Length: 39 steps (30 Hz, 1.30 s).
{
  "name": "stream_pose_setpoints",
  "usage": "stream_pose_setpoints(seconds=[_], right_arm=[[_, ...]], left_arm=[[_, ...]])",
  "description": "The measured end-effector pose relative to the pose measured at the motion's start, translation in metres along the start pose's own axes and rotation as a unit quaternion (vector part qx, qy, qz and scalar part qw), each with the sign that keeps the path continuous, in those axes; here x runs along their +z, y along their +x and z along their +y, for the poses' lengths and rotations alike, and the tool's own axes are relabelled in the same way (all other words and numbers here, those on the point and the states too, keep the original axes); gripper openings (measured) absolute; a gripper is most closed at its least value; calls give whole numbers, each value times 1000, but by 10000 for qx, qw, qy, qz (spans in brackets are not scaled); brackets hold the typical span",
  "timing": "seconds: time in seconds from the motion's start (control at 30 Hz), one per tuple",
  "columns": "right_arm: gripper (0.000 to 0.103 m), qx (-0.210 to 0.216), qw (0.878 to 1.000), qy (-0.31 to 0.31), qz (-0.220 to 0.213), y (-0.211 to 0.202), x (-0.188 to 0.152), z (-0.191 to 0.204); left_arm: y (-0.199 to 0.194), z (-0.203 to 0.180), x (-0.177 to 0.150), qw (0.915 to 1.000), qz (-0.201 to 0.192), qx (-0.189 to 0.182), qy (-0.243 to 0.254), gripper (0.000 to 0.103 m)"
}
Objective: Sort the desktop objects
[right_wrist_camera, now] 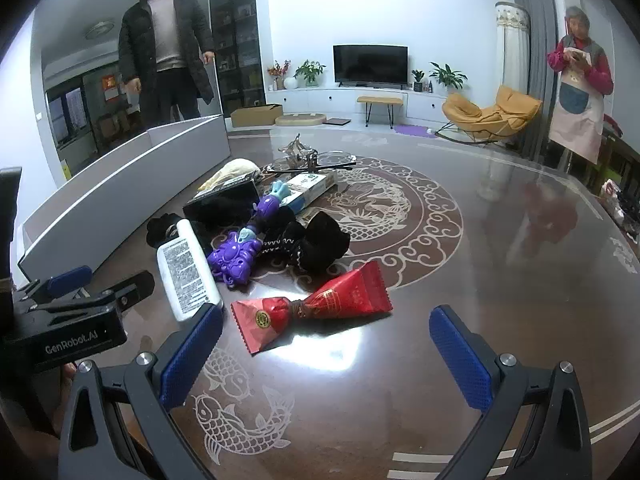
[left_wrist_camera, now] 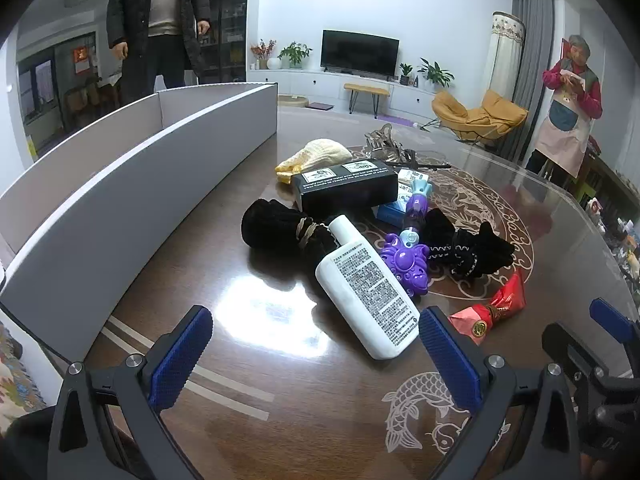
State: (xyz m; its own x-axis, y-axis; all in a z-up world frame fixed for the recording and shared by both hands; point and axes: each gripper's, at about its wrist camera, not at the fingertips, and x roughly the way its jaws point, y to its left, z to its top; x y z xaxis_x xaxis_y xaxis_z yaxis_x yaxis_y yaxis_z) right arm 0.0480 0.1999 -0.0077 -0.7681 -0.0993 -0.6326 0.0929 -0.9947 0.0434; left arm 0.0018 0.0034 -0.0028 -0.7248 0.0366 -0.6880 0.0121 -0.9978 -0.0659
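Clutter sits heaped on the dark glossy bench: a white bottle lying flat, a purple toy touching its side, black cloth behind, a black box further back and a red packet nearest the right tongs. A long grey tray stands along the left of the heap. Left tongs hover wide open with the bottle's base between the pads, untouched. The right tongs gape equally wide and empty just before the packet.
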Motion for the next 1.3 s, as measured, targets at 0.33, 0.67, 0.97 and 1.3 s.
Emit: stream_pose_setpoints(seconds=[0.33,0.67,0.97,1.3], right_arm=[[103,21,10000,-19,74,6,-5,5],[103,318,9958,87,856,43,-16,2],[103,138,9874,-556,1478,98,-4,7],[103,-21,9902,-374,1346,133,22,-13]], left_arm=[[2,-1,0,10000,28,9,12,103],[37,12,-5,9937,1005,-303,-386,103],[47,8,-9,9914,1242,-201,-369,103],[72,-23,-5,9880,1469,61,476,103]])
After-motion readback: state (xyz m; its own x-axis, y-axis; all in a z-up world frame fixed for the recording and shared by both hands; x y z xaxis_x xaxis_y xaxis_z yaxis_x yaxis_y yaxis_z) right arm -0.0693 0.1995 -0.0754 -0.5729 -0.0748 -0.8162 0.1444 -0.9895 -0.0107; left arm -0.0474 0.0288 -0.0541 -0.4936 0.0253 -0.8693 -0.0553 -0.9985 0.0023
